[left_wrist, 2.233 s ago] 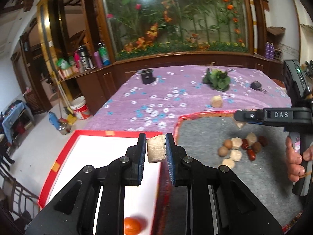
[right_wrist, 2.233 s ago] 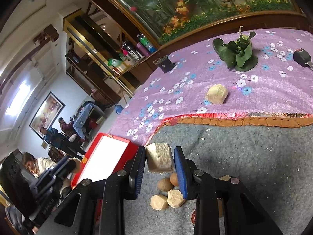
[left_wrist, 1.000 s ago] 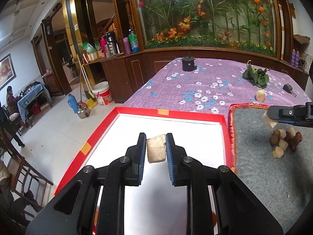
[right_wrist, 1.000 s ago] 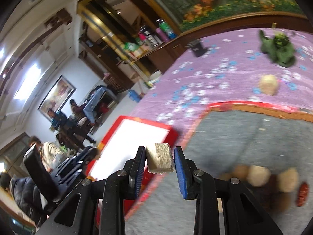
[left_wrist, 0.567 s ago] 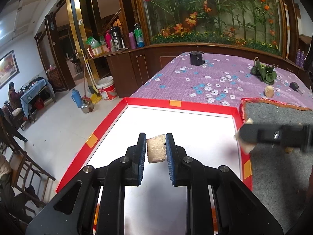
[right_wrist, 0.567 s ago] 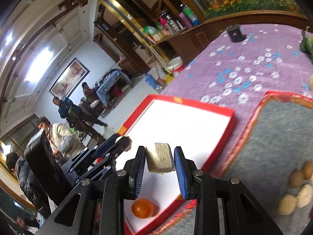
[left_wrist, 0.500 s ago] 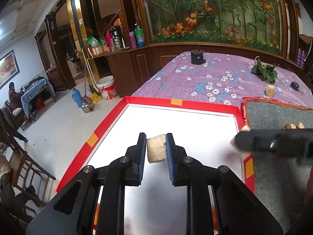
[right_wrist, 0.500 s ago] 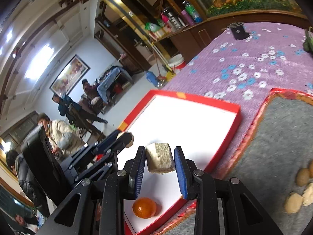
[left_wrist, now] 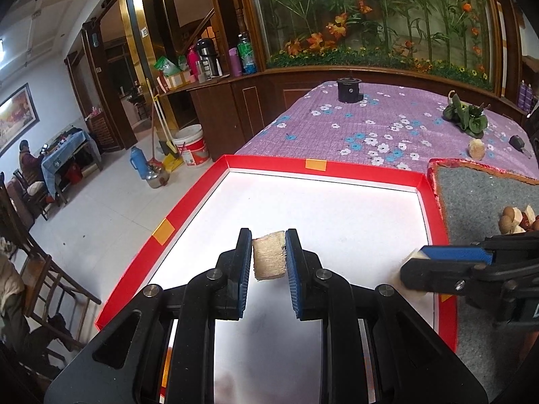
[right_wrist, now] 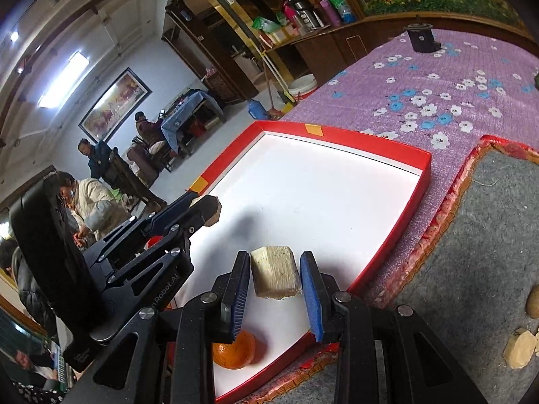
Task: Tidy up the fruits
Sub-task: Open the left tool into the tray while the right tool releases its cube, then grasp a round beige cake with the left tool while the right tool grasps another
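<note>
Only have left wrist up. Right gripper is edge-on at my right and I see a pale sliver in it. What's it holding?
Observer: The right gripper is shut on a pale tan block with squared-off sides.
Operator: Anything lying in the tray? The left gripper and its chunk cover the near end.
Observer: One orange in the near corner, partly hidden behind the right gripper.
Operator: Is the block over the tray?
Observer: Yes, it is over the white floor, just inside the near right rim. It looks clear of the floor.
</note>
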